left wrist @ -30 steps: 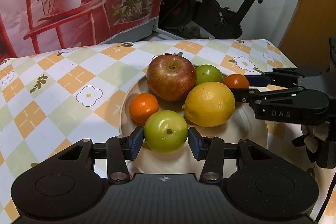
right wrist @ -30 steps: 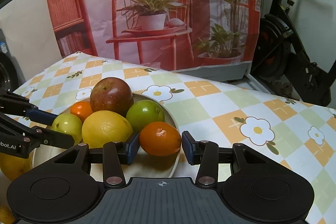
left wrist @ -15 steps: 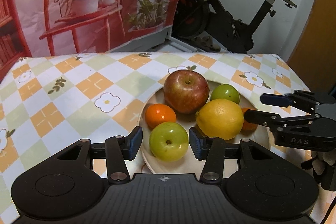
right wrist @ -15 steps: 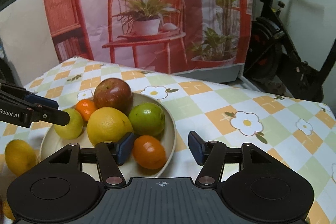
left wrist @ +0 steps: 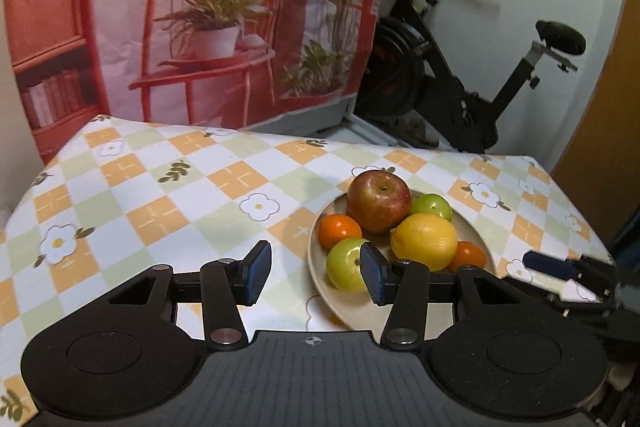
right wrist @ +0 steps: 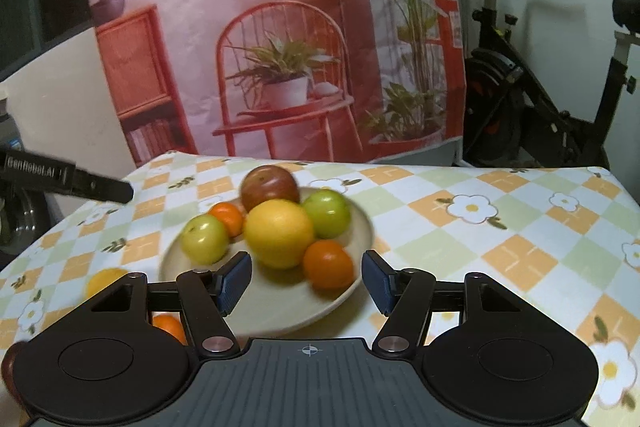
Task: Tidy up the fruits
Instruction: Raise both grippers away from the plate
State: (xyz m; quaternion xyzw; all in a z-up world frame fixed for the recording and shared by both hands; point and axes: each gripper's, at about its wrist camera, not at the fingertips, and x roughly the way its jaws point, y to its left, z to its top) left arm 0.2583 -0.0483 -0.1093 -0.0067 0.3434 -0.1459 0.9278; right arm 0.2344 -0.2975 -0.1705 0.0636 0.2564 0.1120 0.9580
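Desk (left wrist: 208, 187) w/ checked floral cloth – exercise bike (left wrist: 460, 75) behind; both hand-held grippers – left (left wrist: 316, 273), right (right wrist: 306, 281) – released, empty.

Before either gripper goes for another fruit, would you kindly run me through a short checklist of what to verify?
1. Left gripper empty, jaws apart: ok.
2. Right gripper empty: ok; its jaws have just been opening, and the orange fruit lies free on the plate.
3. Six fruits on the plate, none over the rim: ok.
4. Red apple leaning on its neighbours, settled: cannot tell.
5. Fruit left off the plate: not ok; a yellow fruit and an orange one lie on the tablecloth.
6. Grippers apart from each other: ok.
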